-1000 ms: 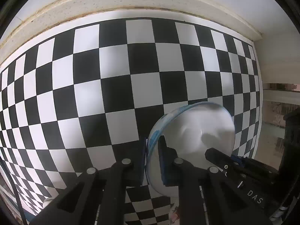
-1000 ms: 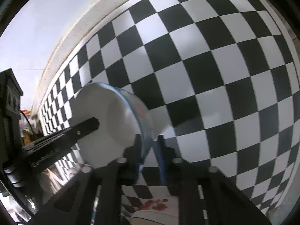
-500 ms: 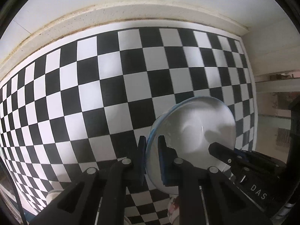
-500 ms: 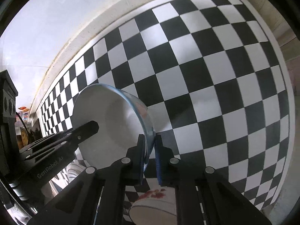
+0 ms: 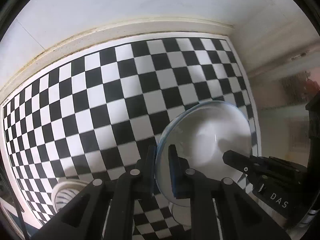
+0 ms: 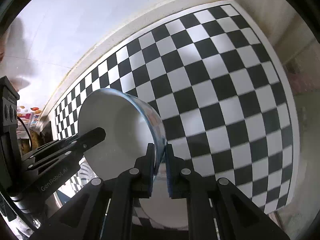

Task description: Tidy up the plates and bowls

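Gripping opposite rims, the left claw (image 5: 161,170) and right claw (image 6: 160,164) hold one white bowl (image 5: 206,140) above the checkered desk (image 5: 120,100). Another bowl (image 6: 166,210) sits below.

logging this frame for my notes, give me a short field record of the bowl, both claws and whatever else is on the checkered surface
bowl: white inside, blue rim, held clear of the surface, tilted
left claw: shut on bowl rim
right claw: shut on the opposite side of the rim
surface: black and white checkered mat
other dishes: striped bowl on the mat by its near edge; white dish below the held bowl
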Available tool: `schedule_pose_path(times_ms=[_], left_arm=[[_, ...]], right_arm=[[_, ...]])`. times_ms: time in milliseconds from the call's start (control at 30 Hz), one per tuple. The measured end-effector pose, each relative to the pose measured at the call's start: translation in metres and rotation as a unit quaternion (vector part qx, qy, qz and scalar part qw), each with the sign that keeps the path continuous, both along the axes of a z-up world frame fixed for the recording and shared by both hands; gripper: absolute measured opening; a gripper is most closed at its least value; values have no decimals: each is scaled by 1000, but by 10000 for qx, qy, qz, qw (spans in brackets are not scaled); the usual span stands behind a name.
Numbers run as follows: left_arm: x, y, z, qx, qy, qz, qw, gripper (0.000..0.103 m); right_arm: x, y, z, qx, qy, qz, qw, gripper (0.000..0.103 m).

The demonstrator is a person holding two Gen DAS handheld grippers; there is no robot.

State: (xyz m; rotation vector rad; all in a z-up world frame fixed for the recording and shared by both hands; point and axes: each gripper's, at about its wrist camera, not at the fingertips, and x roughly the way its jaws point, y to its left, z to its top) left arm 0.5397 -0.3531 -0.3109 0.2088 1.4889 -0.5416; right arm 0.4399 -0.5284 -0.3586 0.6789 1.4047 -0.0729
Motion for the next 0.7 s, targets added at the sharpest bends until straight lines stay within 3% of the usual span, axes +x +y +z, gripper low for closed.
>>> schedule_pose_path(times_ms=[400,700], left_arm=[[-62,6,24,-61,-224,-330,9992,11],[-92,13,15,65,-165,-427,9989,11]], right_arm=[[-80,1,34,-42,-237,-161,9996,11],[-124,11,26,86,-161,-213,9996,11]])
